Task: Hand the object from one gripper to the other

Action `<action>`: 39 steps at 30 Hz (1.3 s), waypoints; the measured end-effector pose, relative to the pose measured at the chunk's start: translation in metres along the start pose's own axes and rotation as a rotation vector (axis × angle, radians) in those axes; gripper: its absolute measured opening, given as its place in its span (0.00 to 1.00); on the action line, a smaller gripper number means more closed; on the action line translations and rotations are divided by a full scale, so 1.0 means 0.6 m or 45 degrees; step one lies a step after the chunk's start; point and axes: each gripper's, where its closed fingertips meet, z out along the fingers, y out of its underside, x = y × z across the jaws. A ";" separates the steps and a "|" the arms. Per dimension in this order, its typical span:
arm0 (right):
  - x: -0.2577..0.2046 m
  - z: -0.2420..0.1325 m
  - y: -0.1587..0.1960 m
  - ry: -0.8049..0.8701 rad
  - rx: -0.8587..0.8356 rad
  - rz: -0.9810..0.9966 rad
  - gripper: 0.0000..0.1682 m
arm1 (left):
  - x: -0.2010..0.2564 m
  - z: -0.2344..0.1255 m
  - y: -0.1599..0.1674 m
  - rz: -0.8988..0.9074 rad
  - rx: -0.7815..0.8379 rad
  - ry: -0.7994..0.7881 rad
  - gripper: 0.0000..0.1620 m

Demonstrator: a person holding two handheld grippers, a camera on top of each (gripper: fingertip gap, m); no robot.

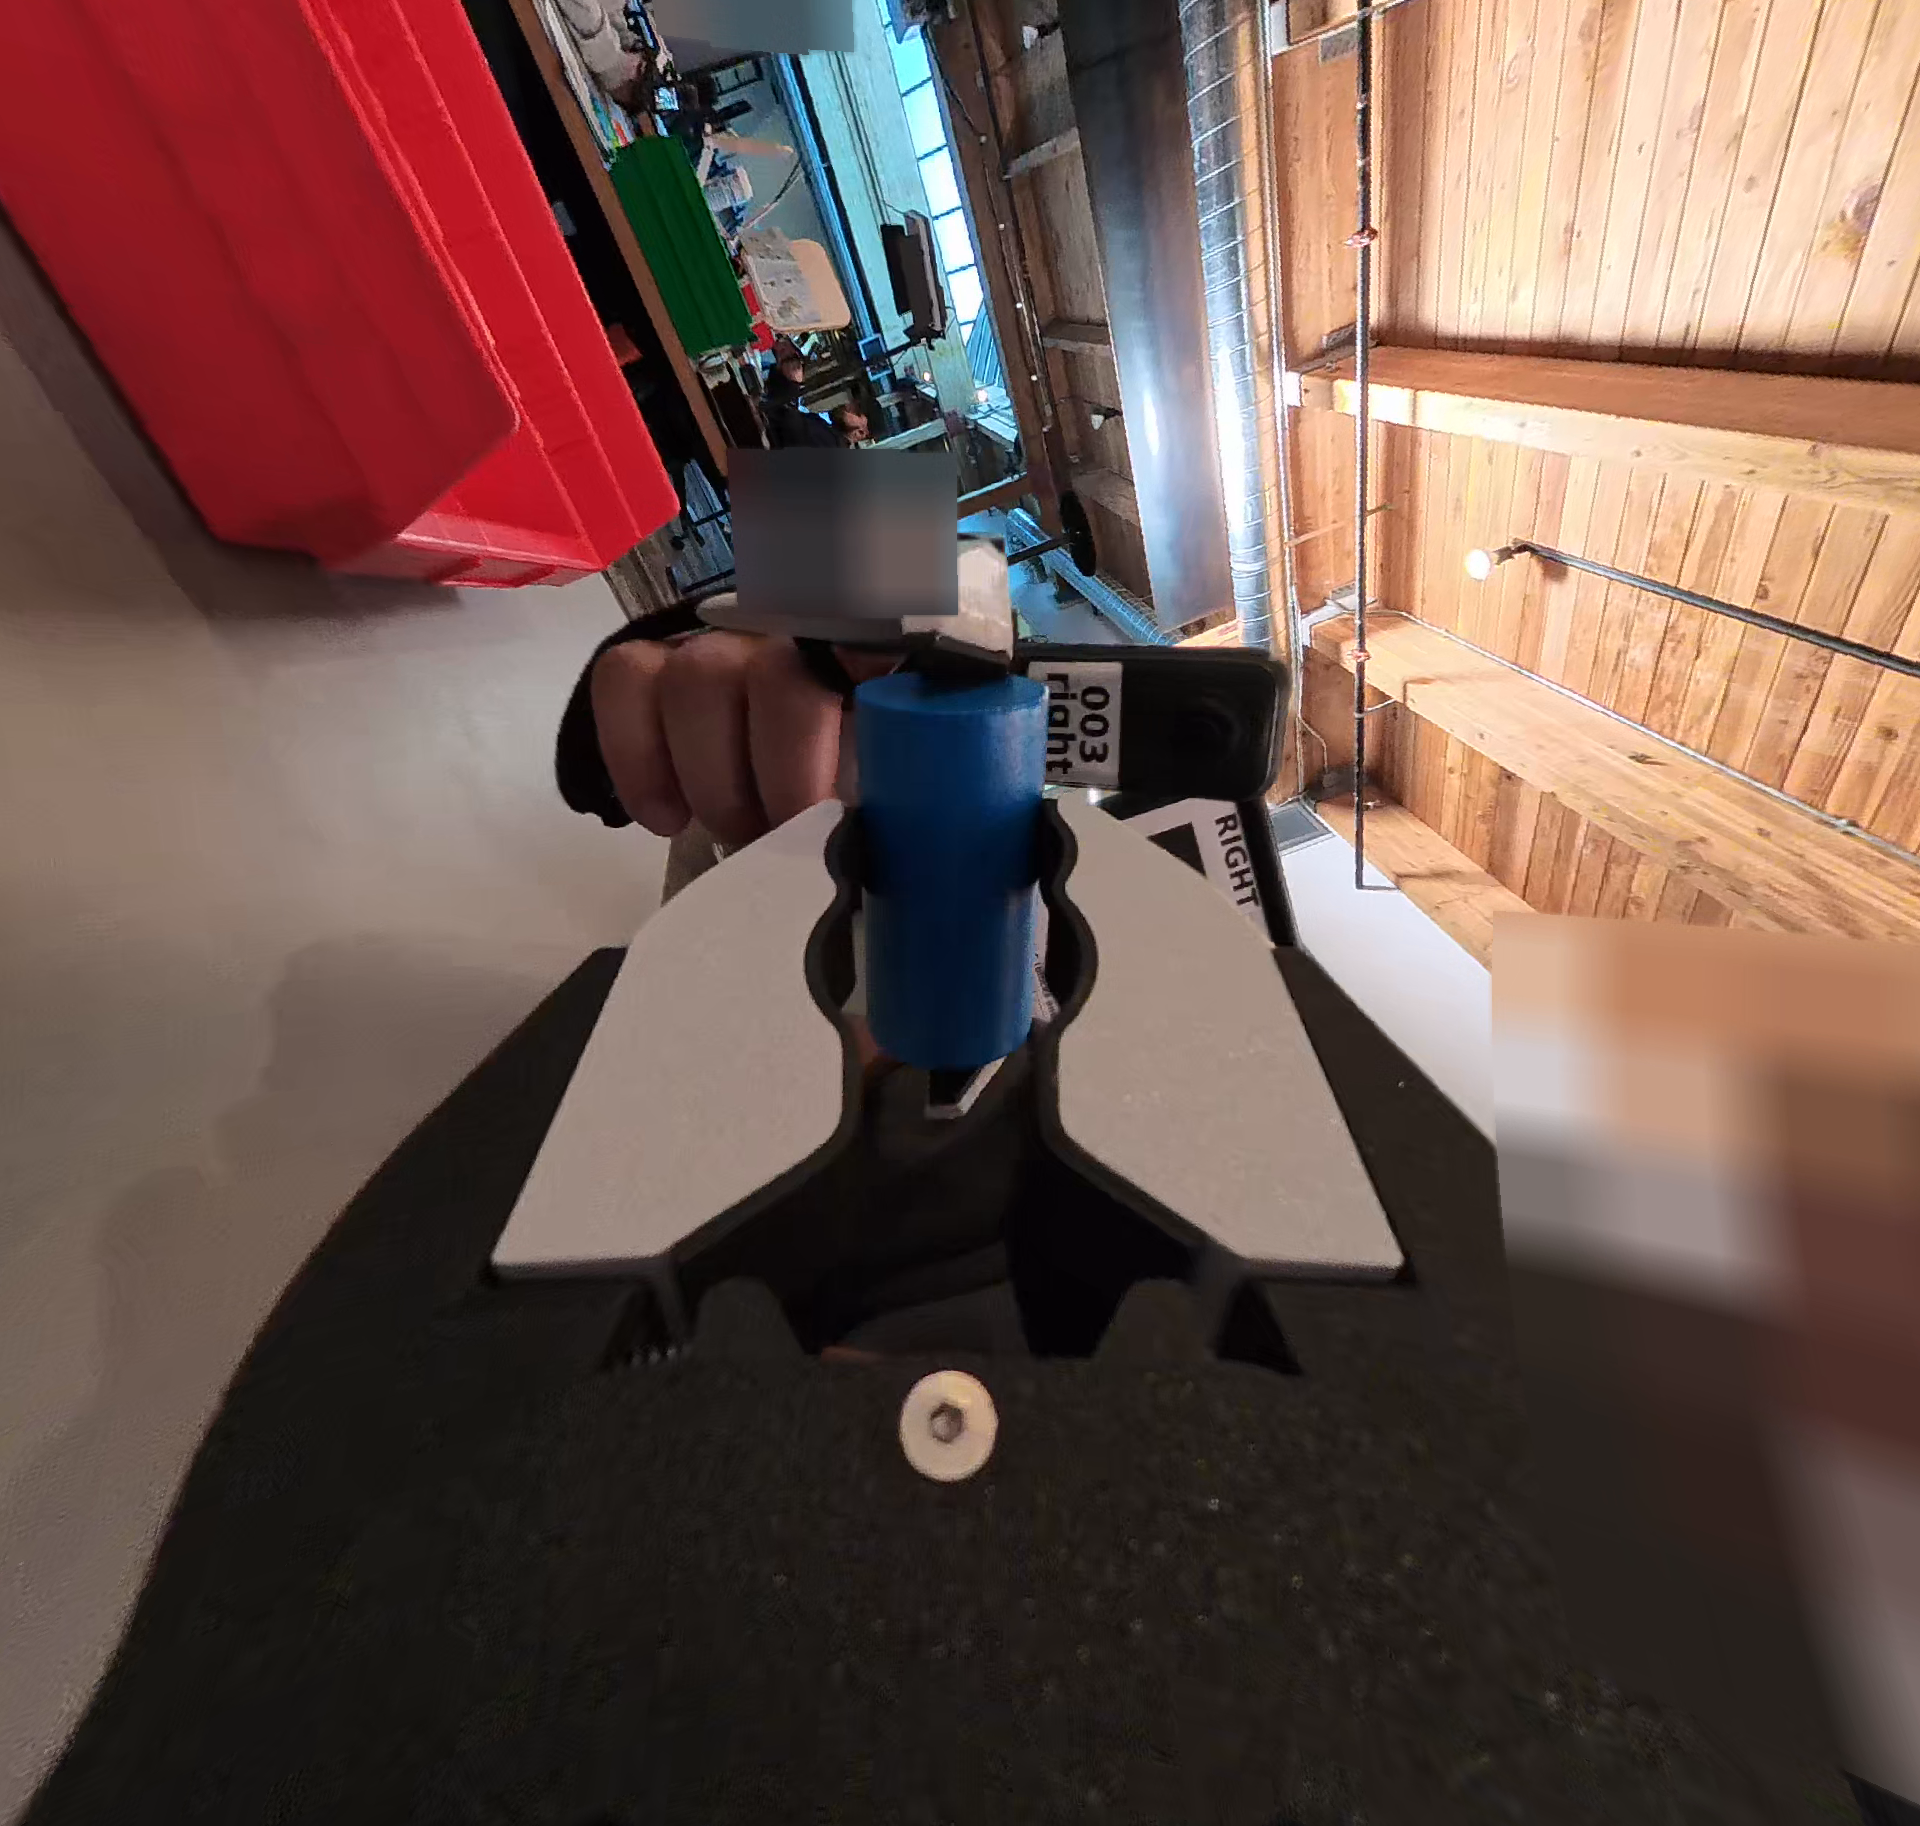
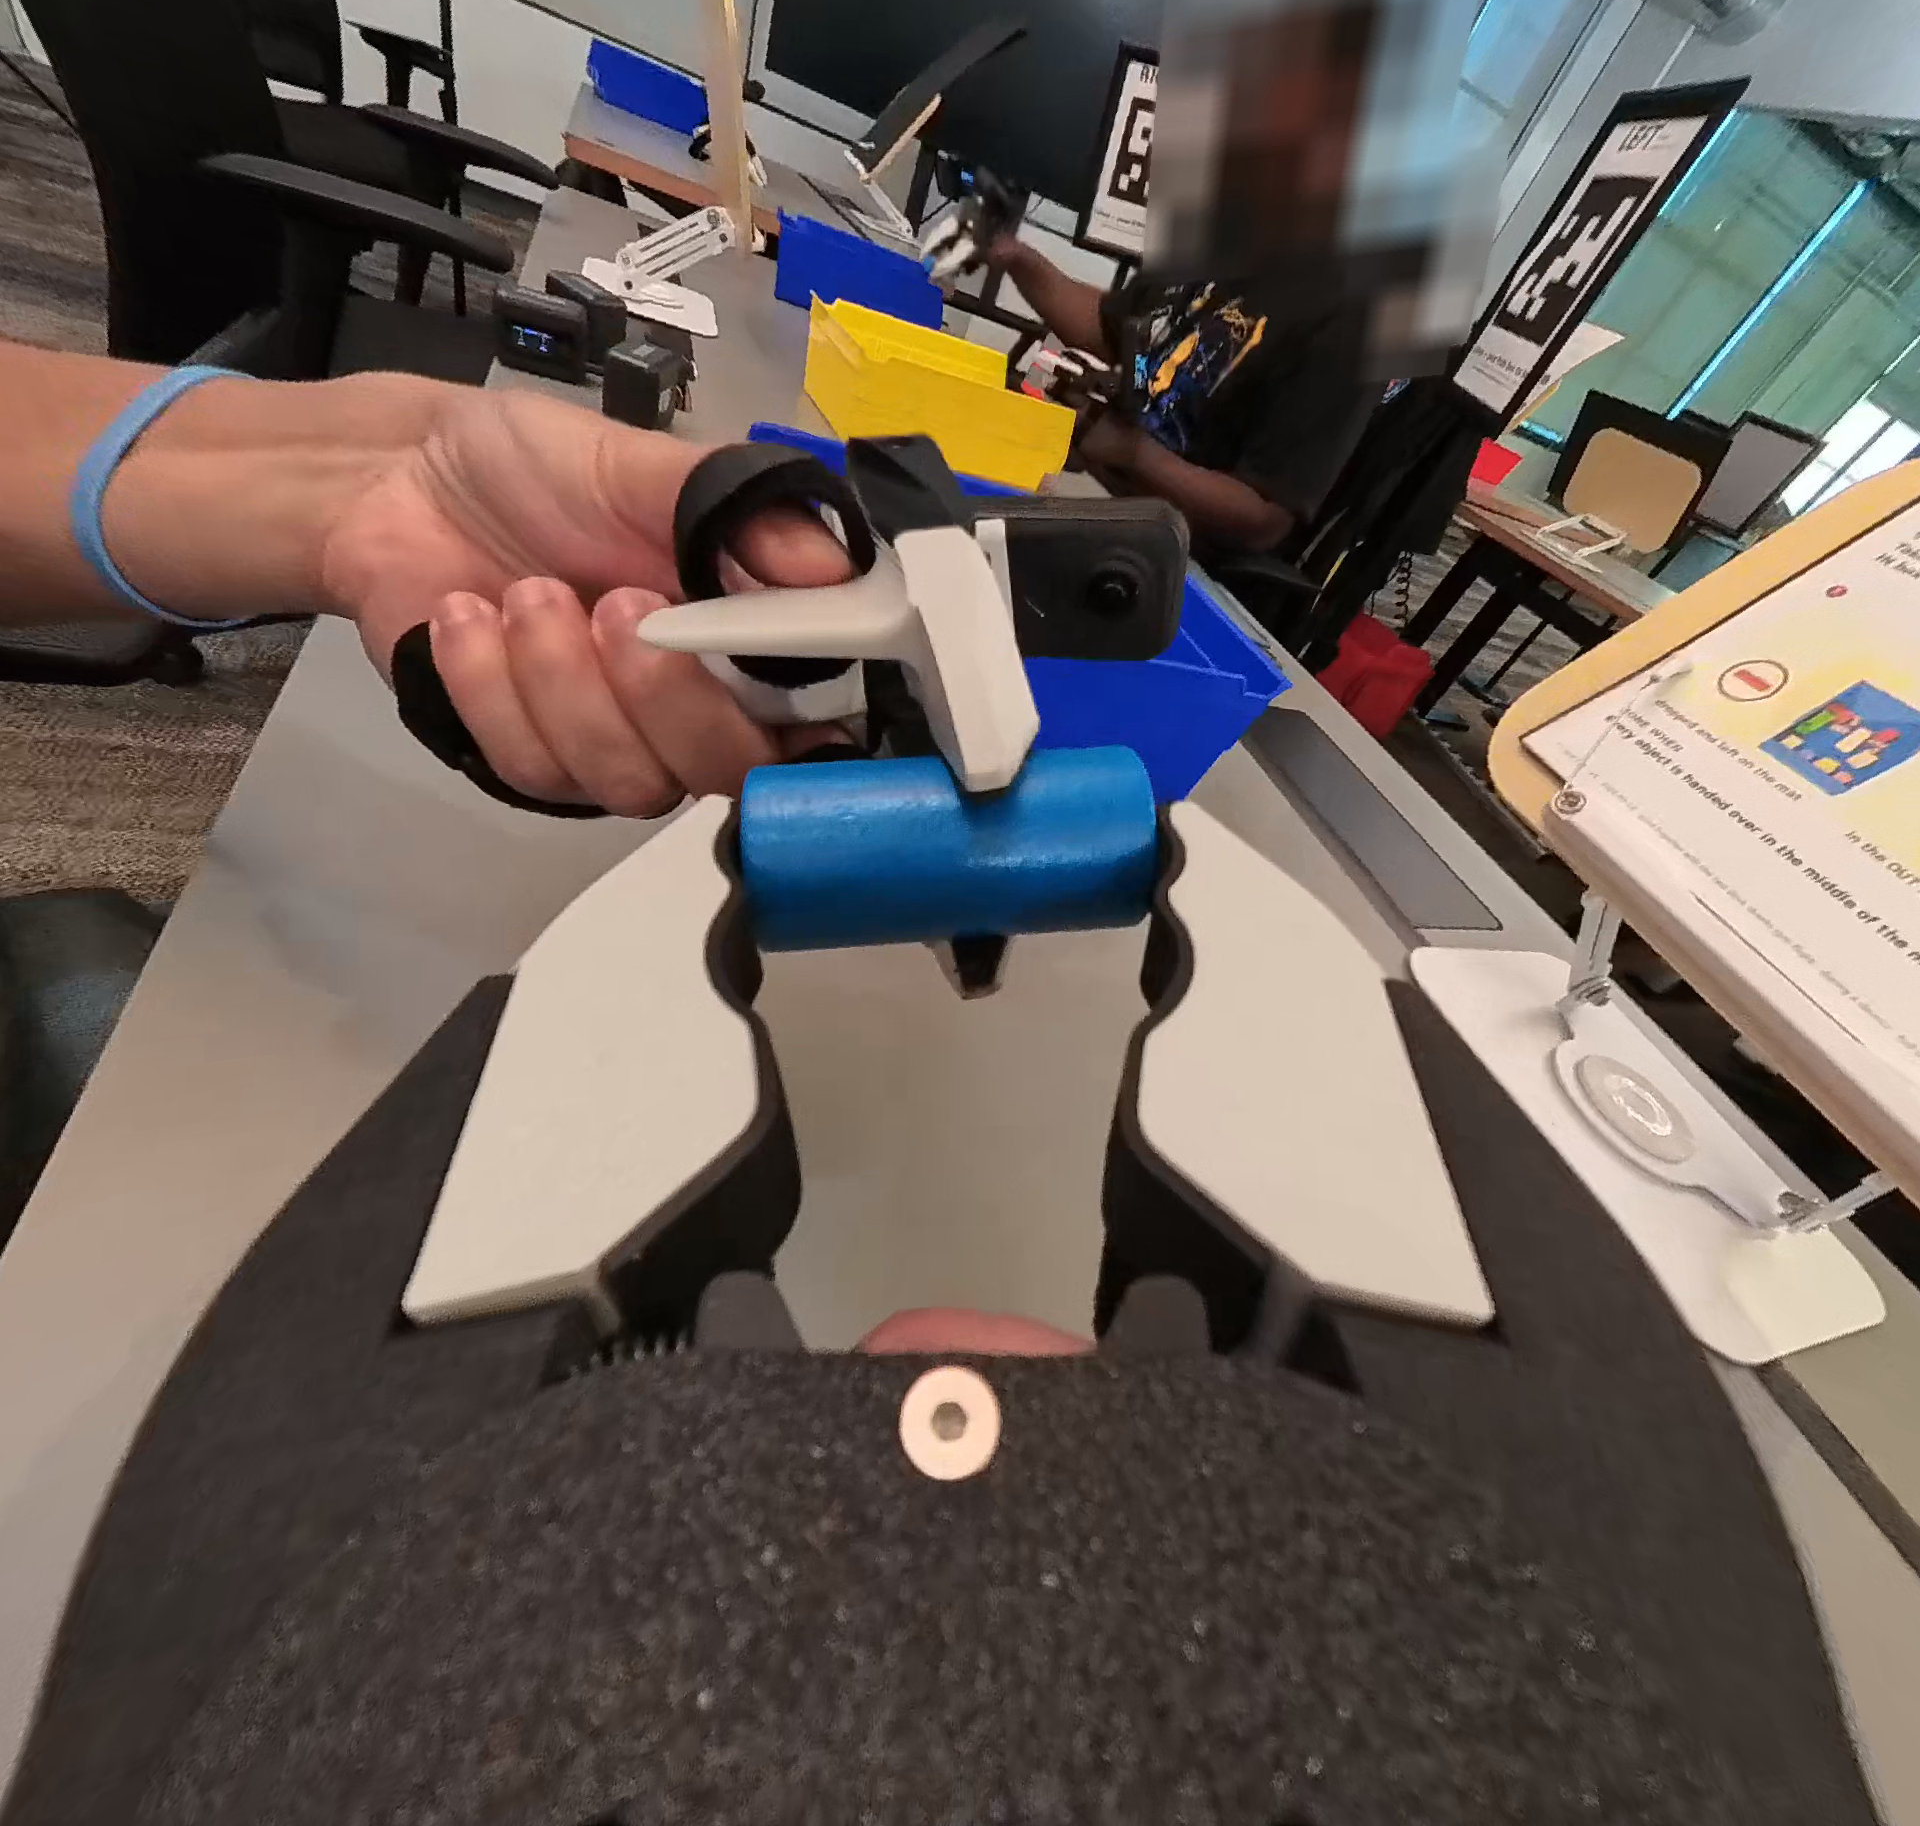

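Blue cylinder (image 1: 951,883) sits between both tools at once, held above the grey table (image 2: 343,903). Left tool (image 1: 948,846) pinches it across its round side near the middle, both fingers pressed on it. Right tool (image 2: 948,867) spans the cylinder (image 2: 945,846) lengthwise, its fingertips touching the two flat ends. A hand (image 2: 540,613) works the left tool's handle just beyond.

A red bin (image 1: 260,249) sat on the grey bench (image 2: 343,872), with yellow bins (image 2: 925,394) and a blue bin (image 2: 1153,706) farther along.
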 end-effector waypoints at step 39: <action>0.432 -0.381 0.503 1.057 -1.711 1.596 0.43 | -0.047 -0.197 0.217 0.696 0.064 -0.703 0.25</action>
